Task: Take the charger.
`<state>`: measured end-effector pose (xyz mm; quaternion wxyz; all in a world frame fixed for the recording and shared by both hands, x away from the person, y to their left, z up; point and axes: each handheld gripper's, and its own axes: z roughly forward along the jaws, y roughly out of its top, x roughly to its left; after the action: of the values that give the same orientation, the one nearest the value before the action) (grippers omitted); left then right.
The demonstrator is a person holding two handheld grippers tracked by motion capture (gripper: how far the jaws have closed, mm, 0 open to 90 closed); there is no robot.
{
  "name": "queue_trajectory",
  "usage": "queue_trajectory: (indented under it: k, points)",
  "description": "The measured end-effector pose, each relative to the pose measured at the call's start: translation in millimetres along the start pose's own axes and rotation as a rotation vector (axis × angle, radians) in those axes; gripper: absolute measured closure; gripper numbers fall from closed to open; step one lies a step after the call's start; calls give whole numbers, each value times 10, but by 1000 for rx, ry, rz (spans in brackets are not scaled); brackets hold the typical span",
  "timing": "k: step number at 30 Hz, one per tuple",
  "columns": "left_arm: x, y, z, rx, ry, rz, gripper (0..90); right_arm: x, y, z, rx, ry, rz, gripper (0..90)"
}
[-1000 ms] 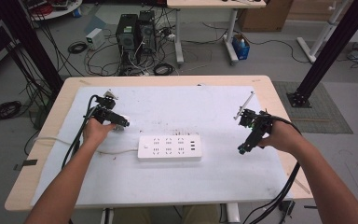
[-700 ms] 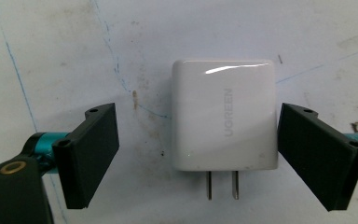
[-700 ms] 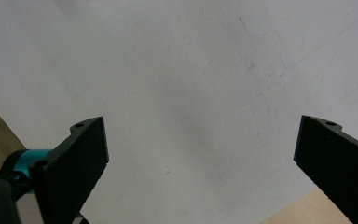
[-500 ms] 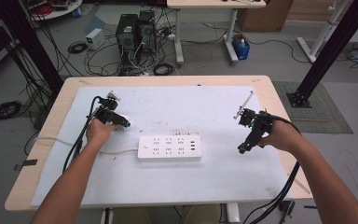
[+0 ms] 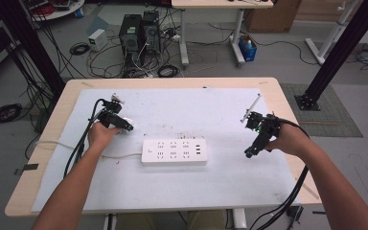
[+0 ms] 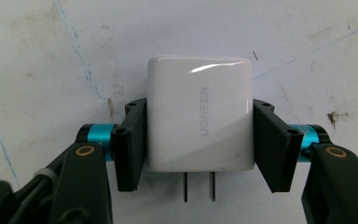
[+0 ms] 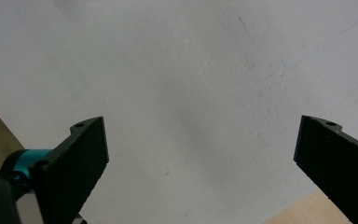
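Across the last second the left hand-held gripper (image 5: 124, 125) has edged slightly back toward the person and inward, nearer the white power strip (image 5: 174, 152), while the right hand-held gripper (image 5: 250, 151) has kept its place over the right side of the table (image 5: 220, 191). In the left gripper view its two black jaws are clamped on the flat sides of a white UGREEN wall charger (image 6: 199, 120), touching it on both flanks, with the charger's two metal prongs (image 6: 198, 186) pointing back toward the camera. The charger sits just above the scuffed white mat, left of and behind the strip. That small shift reads as the start of carrying the charger toward the strip's sockets, though the prongs must yet be turned to face them. The right hand-held gripper's jaws stand wide apart over bare mat, holding nothing.
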<state>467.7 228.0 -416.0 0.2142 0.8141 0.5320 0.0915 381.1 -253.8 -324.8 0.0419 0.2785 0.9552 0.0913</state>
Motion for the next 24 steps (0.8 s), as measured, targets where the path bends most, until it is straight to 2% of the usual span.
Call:
queue_trajectory:
  k: [4, 12, 17, 21, 24]
  points:
    - [-10, -11, -42, -9, -7, 32, 426, 9, 4, -5, -7, -2, 11, 23]
    - [-84, -44, -279, -55, -41, 146, 426, 13, -5, -10, -9, -14, 17, 23]
    - [-149, -94, -468, -76, -64, 240, 426, 33, -18, -14, -22, -20, 33, 23]
    - [-249, -160, -647, -100, -112, 338, 426, 67, -30, -12, -32, -27, 28, 23]
    - [-328, -210, -751, -106, -136, 391, 426, 86, -38, -3, -36, -27, 31, 23]
